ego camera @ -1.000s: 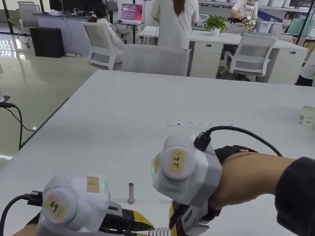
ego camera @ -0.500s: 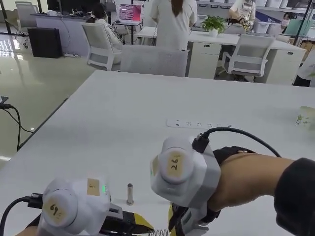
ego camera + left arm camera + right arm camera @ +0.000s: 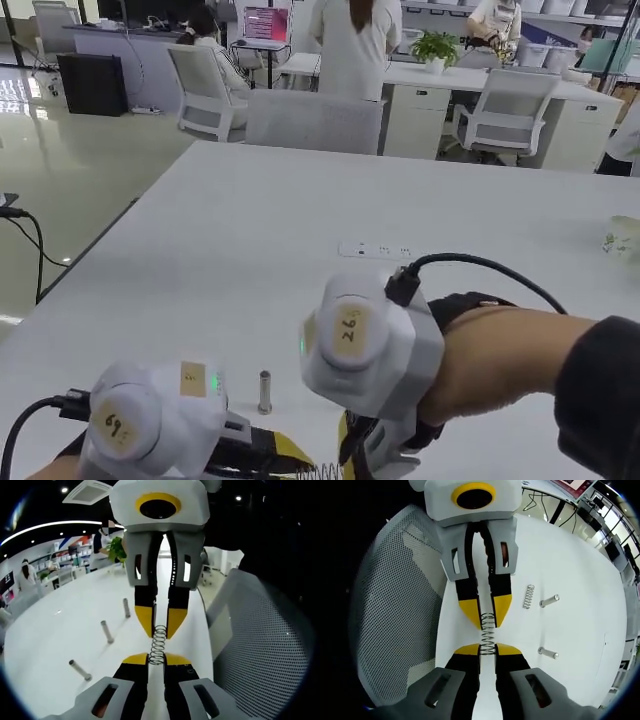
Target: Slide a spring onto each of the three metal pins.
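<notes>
Three metal pins (image 3: 106, 631) stand in a row on the white desk (image 3: 60, 630) at the left of the left gripper view, and all look bare. Right of them, at centre frame, one spring (image 3: 158, 642) runs between the two tools. The left tool (image 3: 156, 659) rises from the bottom, narrowed onto the spring's lower end. The right tool (image 3: 160, 624) comes down from the top and pinches the upper end.

I judge the spring light and soft, a thin wire coil that would buckle or flick away under a hard squeeze. I would hold it near one end only and leave the other mouth free for a pin.

In the right gripper view a second spring (image 3: 528, 596) lies loose on the desk, right of centre, just beside a pin.

In the head view the tool bodies hide the jaw tips and the bottom edge cuts off the held spring. I cannot tell how deep each grip sits on the coil.
</notes>
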### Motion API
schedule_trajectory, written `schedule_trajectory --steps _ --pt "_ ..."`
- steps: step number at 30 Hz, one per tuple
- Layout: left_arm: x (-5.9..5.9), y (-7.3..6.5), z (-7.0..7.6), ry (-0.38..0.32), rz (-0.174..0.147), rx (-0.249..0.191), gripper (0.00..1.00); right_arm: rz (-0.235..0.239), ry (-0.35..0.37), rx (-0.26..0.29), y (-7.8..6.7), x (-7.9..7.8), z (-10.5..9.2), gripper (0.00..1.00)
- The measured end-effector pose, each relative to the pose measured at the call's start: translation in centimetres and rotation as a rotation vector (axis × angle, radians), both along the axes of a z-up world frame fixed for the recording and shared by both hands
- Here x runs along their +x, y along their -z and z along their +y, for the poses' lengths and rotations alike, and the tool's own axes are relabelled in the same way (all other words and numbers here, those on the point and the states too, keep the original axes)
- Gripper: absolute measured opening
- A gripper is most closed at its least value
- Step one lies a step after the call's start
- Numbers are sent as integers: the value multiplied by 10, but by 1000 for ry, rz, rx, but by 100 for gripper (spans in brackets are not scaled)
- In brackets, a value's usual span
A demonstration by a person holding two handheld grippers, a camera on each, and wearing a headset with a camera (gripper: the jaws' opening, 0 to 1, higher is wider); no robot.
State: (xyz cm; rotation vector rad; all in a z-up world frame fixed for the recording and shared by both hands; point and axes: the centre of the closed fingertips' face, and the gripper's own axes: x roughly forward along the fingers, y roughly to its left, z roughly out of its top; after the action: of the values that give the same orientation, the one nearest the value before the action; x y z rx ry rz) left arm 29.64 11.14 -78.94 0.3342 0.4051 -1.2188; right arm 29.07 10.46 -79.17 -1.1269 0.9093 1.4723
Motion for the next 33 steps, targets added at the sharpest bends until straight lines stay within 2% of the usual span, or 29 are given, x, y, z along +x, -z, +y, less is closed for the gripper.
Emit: schedule_trajectory --steps 14,20,27,33 --pt "2 2 2 -6 -15 17 3 -18 -12 53 -19 -1 12 7" --pt "0 2 3 -7 -12 20 3 -25 -21 66 -22 -2 17 7" --pt "0 1 3 -7 -12 12 3 -18 -16 113 -31 -2 25 7" --pt "-1 1 3 -6 -11 11 2 -15 -15 122 -30 -2 25 6"
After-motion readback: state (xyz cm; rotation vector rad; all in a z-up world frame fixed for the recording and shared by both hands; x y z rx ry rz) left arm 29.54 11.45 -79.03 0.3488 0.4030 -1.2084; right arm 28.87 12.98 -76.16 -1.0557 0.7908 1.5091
